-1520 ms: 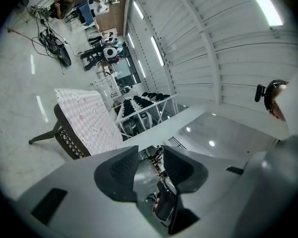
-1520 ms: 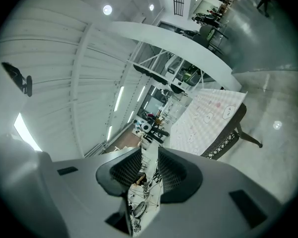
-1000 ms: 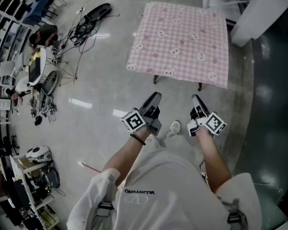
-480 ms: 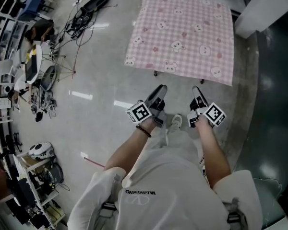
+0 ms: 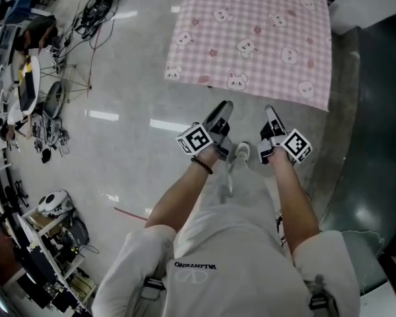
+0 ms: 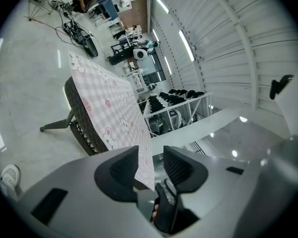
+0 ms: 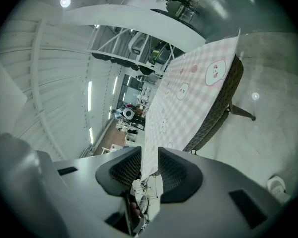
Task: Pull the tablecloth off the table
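Note:
A pink checked tablecloth [image 5: 251, 32] printed with bunnies covers a small table, and its near edge hangs just ahead of both grippers. In the head view my left gripper [image 5: 222, 107] and my right gripper [image 5: 269, 111] point at that edge, a short way from it, with no contact visible. The left gripper view shows the tablecloth [image 6: 109, 103] over the dark woven table side [image 6: 82, 118], beyond the slightly parted jaws of the left gripper [image 6: 151, 157]. In the right gripper view the tablecloth [image 7: 188, 93] lies past the right gripper [image 7: 149, 165], which is open and empty.
The floor is glossy and pale. Cables and a tripod [image 5: 86, 25] lie at the left, with cluttered shelves [image 5: 26, 243] beyond them. A dark floor strip [image 5: 376, 144] runs along the right. A white panel [image 5: 369, 2] stands by the table's far right corner. The person's shoe [image 5: 241, 154] is between the grippers.
The person has stepped toward the table. Both grippers have come from well short of the cloth to just before its near edge. Jaw gaps look unchanged.

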